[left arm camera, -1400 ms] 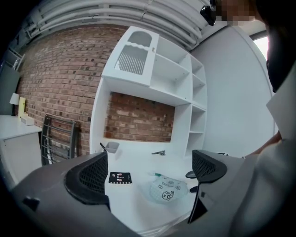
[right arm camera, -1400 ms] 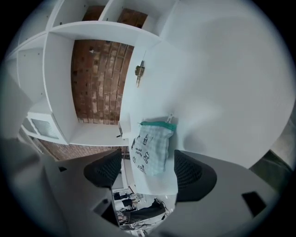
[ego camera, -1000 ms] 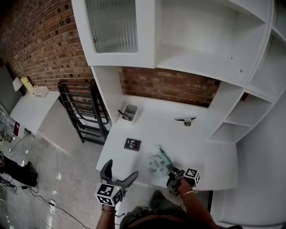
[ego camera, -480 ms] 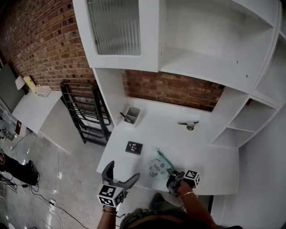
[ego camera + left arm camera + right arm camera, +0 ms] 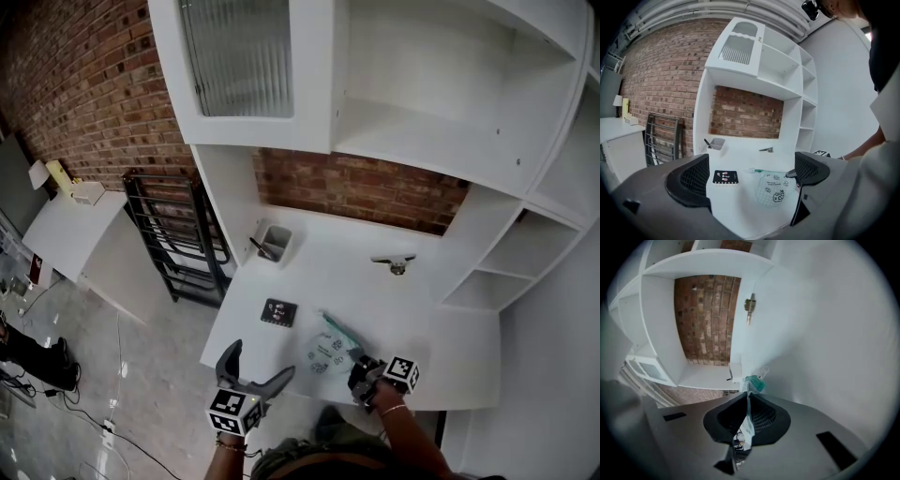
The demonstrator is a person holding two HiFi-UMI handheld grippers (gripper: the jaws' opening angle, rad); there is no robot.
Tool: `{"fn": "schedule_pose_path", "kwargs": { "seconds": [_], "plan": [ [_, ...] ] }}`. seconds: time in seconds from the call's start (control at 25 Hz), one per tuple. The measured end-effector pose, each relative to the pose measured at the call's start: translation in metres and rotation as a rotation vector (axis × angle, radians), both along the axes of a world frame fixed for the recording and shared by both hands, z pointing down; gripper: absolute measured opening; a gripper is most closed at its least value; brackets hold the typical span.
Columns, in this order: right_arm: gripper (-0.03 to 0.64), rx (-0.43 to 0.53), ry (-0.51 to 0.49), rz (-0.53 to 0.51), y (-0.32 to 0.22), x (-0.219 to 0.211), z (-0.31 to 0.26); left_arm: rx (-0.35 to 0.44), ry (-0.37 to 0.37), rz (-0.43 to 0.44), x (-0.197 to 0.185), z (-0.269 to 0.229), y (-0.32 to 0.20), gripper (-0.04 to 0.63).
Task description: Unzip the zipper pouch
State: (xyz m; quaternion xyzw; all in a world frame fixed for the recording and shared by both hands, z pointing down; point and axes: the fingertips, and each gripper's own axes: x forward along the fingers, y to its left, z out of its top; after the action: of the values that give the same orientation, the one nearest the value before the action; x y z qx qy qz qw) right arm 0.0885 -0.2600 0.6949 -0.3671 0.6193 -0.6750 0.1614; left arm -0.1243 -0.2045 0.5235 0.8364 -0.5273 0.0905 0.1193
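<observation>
White counter (image 5: 375, 291), front edge: zipper pouch (image 5: 328, 352), pale see-through film with printed figures and a teal zipper (image 5: 339, 328), lying flat near the person.

Right claw (image 5: 359, 370): jaws have just been closing and now pinch the pouch's near edge, with the film seen edge-on between the pads.

Left claw (image 5: 258, 359): jaws wide apart, nothing in them, held off the counter's front left, well apart from the pouch.

Hazards, judged:
- Thin film may slip from the pads, since only an edge is caught.
- Zipper pull looks small, so the open claw could miss it or nip the film instead.
- A hard tug could drag the pouch over the front edge.

Also present:
- black card (image 5: 278, 311), just left of the pouch and near the left claw's likely approach
- grey cup (image 5: 274, 241), at the back left
- metal fitting (image 5: 397, 263), towards the back wall

Neither the cup nor the fitting stands in the way.
</observation>
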Motion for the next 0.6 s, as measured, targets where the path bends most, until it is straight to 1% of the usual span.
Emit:
{"fn": "schedule_pose_path", "kwargs": {
  "seconds": [0.12,0.2,0.28,0.4,0.44,0.48,0.6],
  "plan": [
    [0.009,0.14,0.026,-0.062,-0.007,-0.01,-0.031,-0.001,-0.009,0.018,0.004,0.002,0.0,0.566],
    [0.008,0.232,0.08,-0.121,-0.009,-0.017,-0.049,0.003,-0.024,0.035,0.008,0.002,0.0,0.565],
    [0.008,0.31,0.172,-0.182,-0.007,-0.023,-0.063,-0.004,-0.013,0.055,0.013,0.002,-0.001,0.565],
    [0.008,0.464,0.304,-0.28,-0.003,-0.035,-0.083,-0.04,0.068,0.094,0.025,0.003,0.0,0.565],
    [0.008,0.521,0.352,-0.316,-0.001,-0.039,-0.089,-0.044,0.084,0.102,0.028,0.002,0.0,0.565],
    [0.008,0.576,0.404,-0.351,0.001,-0.043,-0.096,-0.042,0.083,0.107,0.031,0.001,0.0,0.565],
    [0.008,0.725,0.546,-0.43,0.008,-0.054,-0.116,-0.018,0.024,0.116,0.035,-0.004,0.0,0.565]
  ]
}}
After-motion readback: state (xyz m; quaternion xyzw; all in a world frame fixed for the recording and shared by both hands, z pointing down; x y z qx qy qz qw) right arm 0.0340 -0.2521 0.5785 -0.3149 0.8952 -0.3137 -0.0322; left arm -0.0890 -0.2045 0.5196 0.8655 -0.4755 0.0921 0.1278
